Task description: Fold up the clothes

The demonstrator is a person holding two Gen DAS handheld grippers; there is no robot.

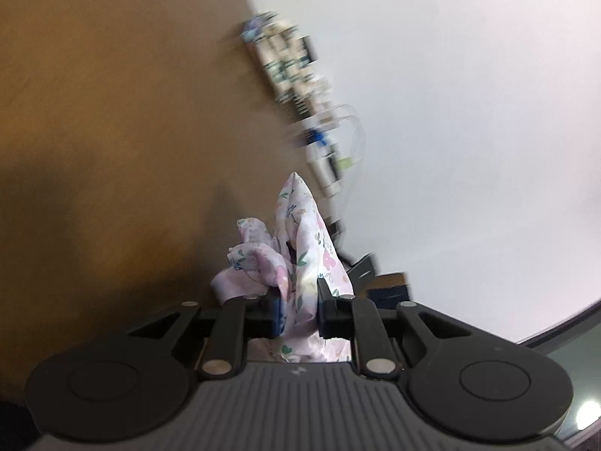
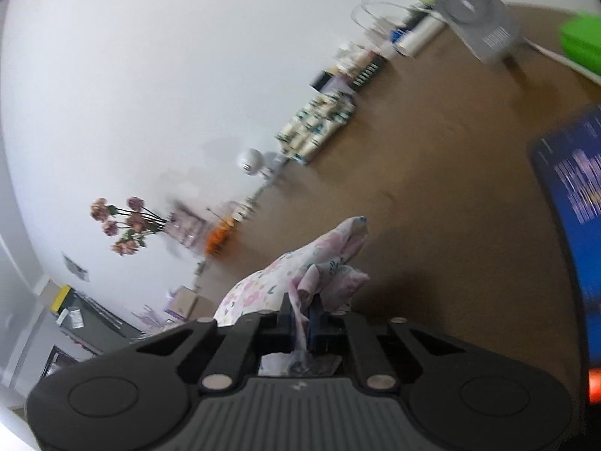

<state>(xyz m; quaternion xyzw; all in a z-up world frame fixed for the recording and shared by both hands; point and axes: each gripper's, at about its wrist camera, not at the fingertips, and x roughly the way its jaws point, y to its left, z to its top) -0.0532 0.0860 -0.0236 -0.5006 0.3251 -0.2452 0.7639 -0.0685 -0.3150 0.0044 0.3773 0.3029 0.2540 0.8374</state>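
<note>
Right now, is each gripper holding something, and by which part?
Both hold the floral cloth: left gripper and right gripper each pinch a bunched fold. Which part of the garment cannot be told.

Ahead of the jaws a brown tabletop runs to a white wall. Along the wall stand blurred boxes, a white ball-shaped thing, pink flowers and an orange thing. A grey device lies far ahead; a blue screen is right of the jaws.
</note>
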